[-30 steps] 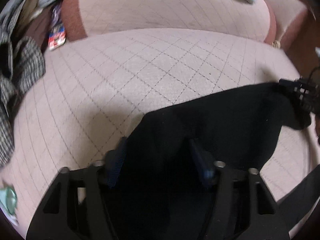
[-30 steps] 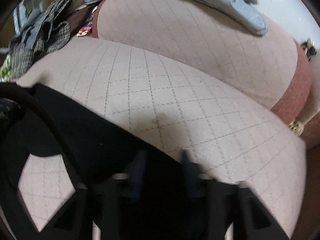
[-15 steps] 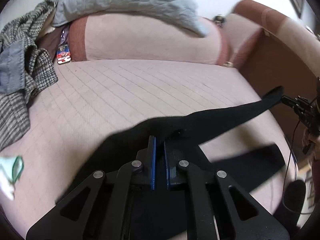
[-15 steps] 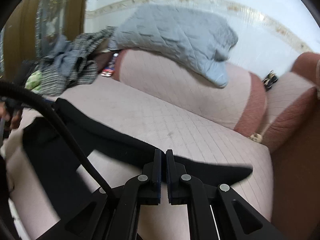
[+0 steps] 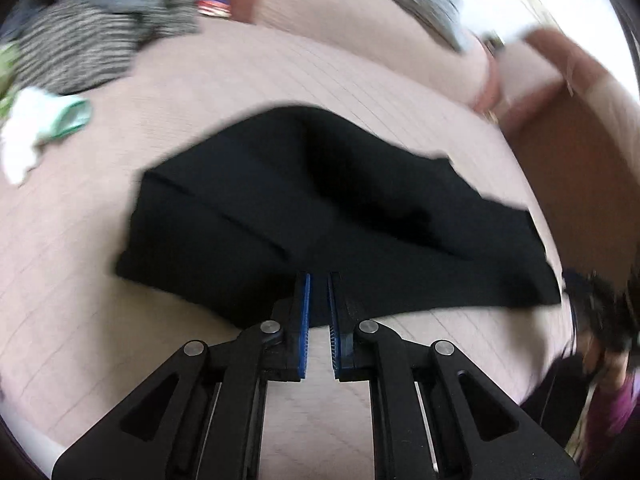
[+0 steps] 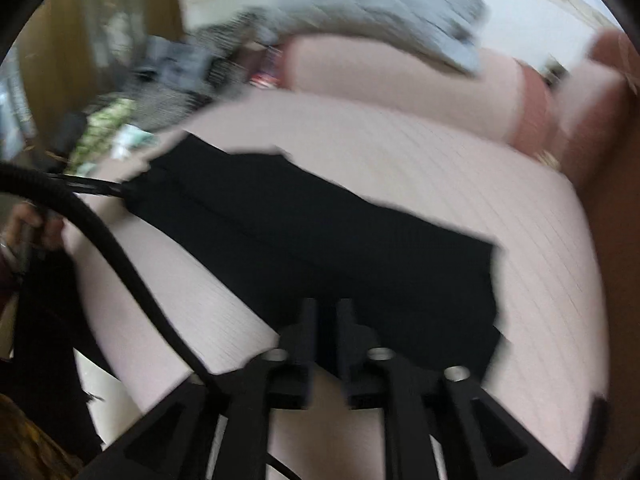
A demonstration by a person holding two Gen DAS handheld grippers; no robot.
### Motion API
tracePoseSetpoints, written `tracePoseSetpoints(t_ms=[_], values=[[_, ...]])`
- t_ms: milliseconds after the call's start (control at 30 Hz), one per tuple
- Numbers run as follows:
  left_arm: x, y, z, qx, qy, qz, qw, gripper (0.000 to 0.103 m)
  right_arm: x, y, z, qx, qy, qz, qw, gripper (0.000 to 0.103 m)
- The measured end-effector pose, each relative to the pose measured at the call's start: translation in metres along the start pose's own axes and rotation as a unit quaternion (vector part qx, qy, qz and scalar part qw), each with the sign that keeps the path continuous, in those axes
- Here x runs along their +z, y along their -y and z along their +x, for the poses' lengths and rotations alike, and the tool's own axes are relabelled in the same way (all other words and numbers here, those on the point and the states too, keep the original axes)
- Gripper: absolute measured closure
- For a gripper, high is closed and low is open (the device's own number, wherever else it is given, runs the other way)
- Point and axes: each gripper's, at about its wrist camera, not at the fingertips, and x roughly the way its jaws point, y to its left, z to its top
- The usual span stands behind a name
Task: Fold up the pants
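Note:
The black pants (image 5: pixel 340 216) lie folded on the pink quilted sofa seat (image 5: pixel 240 80), also seen in the right wrist view (image 6: pixel 320 240). My left gripper (image 5: pixel 318 280) sits at the near edge of the pants with its jaws slightly apart and nothing between the blue pads. My right gripper (image 6: pixel 326 308) sits at the near edge of the pants at the other end, jaws slightly apart; the fabric looks released. Both views are blurred by motion.
A pile of grey and striped clothes (image 5: pixel 92 40) lies at the sofa's left end. A white and green cloth (image 5: pixel 44 124) lies beside it. A grey quilted blanket (image 6: pixel 380 12) drapes the backrest. The brown armrest (image 5: pixel 580 184) bounds the right side.
Both grippers, shut on the pants half a second ago and holding them up stretched, have laid them folded on the seat, opened slightly and pulled back.

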Motion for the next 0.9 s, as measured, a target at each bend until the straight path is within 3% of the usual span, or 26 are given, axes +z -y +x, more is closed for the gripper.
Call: tracePoseSetpoints(t_ms=[33,67,133,300,500,600,633,667,733,800,900], values=[[0.002,-0.007,-0.002,0.006,0.007,-0.014,0.9999,0.082,0.010,-0.013,0.013,0.036,0.010,0.008,0.999,0.055],[0.002,-0.013,-0.002,0.006,0.009,-0.025,0.9996,0.064,0.020,-0.027,0.027,0.076,0.014,0.020,0.997,0.055],[0.006,-0.024,0.003,-0.002,0.010,-0.064,0.9979,0.049,0.035,-0.050,0.056,0.134,0.014,0.043,0.990,0.055],[0.019,-0.036,0.024,-0.024,-0.001,-0.121,0.9924,0.049,0.061,-0.096,0.136,0.202,0.000,0.107,0.974,0.055],[0.034,-0.037,0.037,-0.033,-0.011,-0.127,0.9913,0.049,0.086,-0.100,0.193,0.196,0.001,0.146,0.970,0.055],[0.031,-0.044,0.037,-0.046,-0.009,-0.143,0.9885,0.049,0.097,-0.086,0.213,0.217,0.017,0.204,0.955,0.055],[0.031,-0.046,0.037,-0.049,-0.008,-0.146,0.9881,0.049,0.099,-0.080,0.216,0.228,0.021,0.216,0.949,0.061],[0.031,-0.047,0.035,-0.052,-0.007,-0.148,0.9876,0.049,0.101,-0.077,0.216,0.242,0.024,0.227,0.943,0.075],[0.030,-0.047,0.033,-0.055,-0.003,-0.151,0.9870,0.049,0.108,-0.073,0.218,0.273,0.021,0.248,0.929,0.087],[0.033,-0.048,0.035,-0.066,-0.004,-0.156,0.9855,0.049,0.114,-0.071,0.210,0.323,0.037,0.261,0.909,0.090],[0.036,-0.052,0.042,-0.079,-0.009,-0.178,0.9809,0.047,0.119,-0.075,0.200,0.339,0.048,0.261,0.903,0.092]])
